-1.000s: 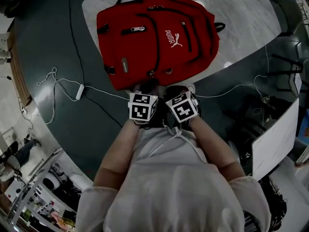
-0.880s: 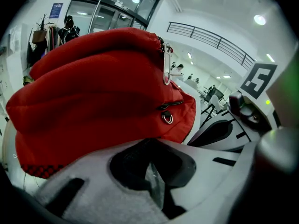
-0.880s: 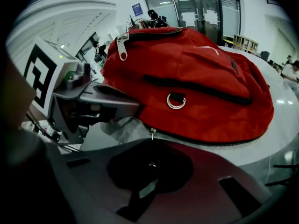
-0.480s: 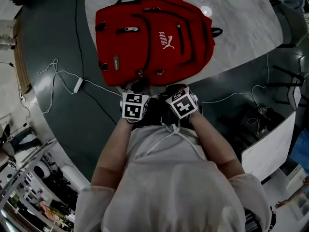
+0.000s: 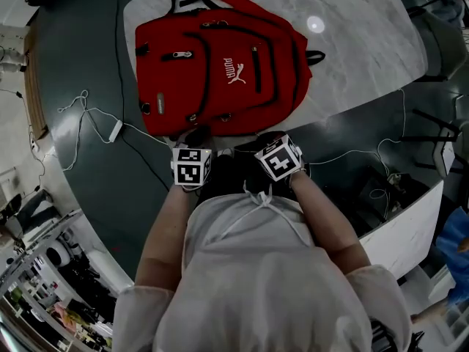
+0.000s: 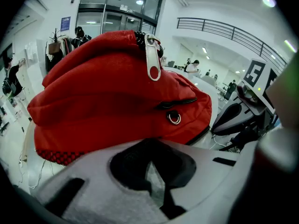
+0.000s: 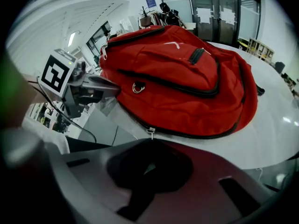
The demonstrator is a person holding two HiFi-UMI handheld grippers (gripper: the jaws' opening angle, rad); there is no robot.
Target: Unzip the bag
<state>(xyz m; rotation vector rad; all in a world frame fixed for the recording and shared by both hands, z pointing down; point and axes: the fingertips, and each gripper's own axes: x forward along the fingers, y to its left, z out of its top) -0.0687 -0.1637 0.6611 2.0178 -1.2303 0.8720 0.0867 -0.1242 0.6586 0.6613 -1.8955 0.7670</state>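
A red backpack [image 5: 220,72] lies flat on the marble table [image 5: 366,42], all its black zippers closed. My left gripper [image 5: 196,136] sits just off the bag's near edge, shut and empty. The left gripper view shows the bag [image 6: 107,106] bulging close ahead of the left gripper [image 6: 152,164], with a silver zipper pull [image 6: 152,62] on top and a metal ring [image 6: 174,118] lower down. My right gripper [image 5: 258,139] is a little to the right, also shut on nothing. In the right gripper view, a small zipper pull [image 7: 150,132] hangs just beyond the right gripper [image 7: 149,164].
A white cable [image 5: 88,119] with an adapter [image 5: 116,130] trails over the dark floor to the left of the table. A white panel [image 5: 407,222] and dark chairs stand to the right. The table runs on behind the bag.
My two grippers, side by side a second ago, have drawn apart, the left one going left. The bag sits higher and further left in the head view.
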